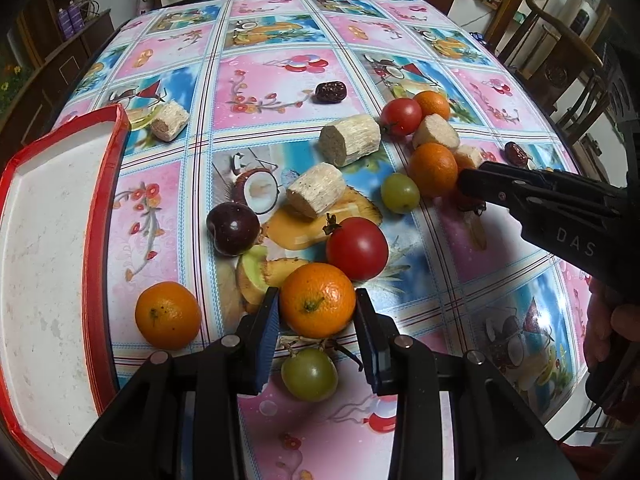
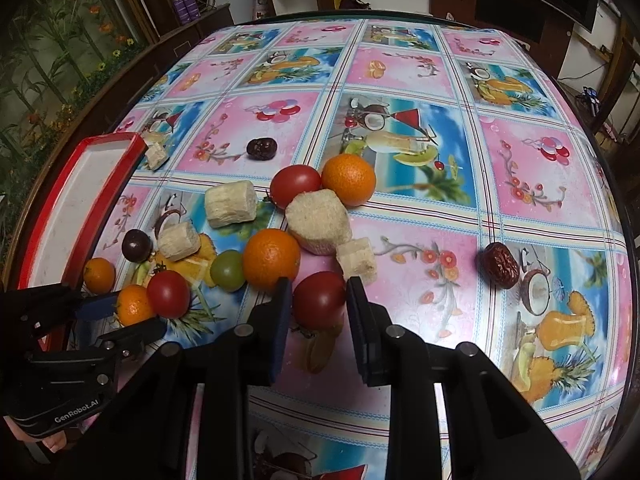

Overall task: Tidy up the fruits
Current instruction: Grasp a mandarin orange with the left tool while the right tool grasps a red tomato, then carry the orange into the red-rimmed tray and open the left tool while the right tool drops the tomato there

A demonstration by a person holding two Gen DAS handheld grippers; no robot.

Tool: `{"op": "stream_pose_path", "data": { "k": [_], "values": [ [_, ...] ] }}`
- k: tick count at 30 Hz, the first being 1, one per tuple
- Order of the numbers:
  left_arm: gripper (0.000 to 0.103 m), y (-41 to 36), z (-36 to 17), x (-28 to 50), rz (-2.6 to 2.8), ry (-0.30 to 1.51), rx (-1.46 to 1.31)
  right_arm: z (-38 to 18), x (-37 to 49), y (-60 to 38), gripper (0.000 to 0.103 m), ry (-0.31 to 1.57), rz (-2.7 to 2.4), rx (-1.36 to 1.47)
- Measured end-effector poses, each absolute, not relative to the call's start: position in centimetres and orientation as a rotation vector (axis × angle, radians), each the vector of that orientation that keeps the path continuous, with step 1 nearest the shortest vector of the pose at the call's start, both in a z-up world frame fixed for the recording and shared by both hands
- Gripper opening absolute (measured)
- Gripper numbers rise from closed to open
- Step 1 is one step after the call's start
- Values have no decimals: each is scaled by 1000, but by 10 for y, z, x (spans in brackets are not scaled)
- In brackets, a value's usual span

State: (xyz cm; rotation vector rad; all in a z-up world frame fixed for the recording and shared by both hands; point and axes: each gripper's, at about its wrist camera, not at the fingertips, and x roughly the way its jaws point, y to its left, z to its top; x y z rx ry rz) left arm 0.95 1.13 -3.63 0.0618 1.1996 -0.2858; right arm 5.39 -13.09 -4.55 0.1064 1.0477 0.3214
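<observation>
Round green grape [image 1: 309, 374] sits low between my left gripper [image 1: 316, 312] fingers, whose open jaws flank the glossy round orange mandarin [image 1: 317, 300], not clamped. My right gripper [image 2: 316, 300] likewise brackets a smooth red tomato [image 2: 319, 300], unsqueezed. Red-rimmed white tray [image 1: 102, 216] lies left of the mandarin. Risk: either fruit rolls, nudging neighbours away.

left wrist: low, near, facing forward | right wrist: same | shared: table [image 1: 280, 28]
</observation>
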Motion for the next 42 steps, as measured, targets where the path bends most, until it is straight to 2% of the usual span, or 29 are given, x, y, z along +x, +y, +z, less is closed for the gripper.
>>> {"op": "stream_pose_path", "data": {
  "k": [13, 24, 34, 42],
  "values": [
    [35, 28, -25, 5, -313, 1179, -32, -35, 44, -133, 29, 1027, 340, 117],
    [35, 88, 8, -4, -227, 1107, -170, -3, 29, -119, 29, 976, 425, 143],
    [35, 176, 9, -9, -14, 1082, -273, 23, 48, -24, 29, 946, 662, 66],
    [35, 201, -11, -13, 55, 1109, -317, 28, 71, 73, 30, 945, 820, -44]
  ]
}}
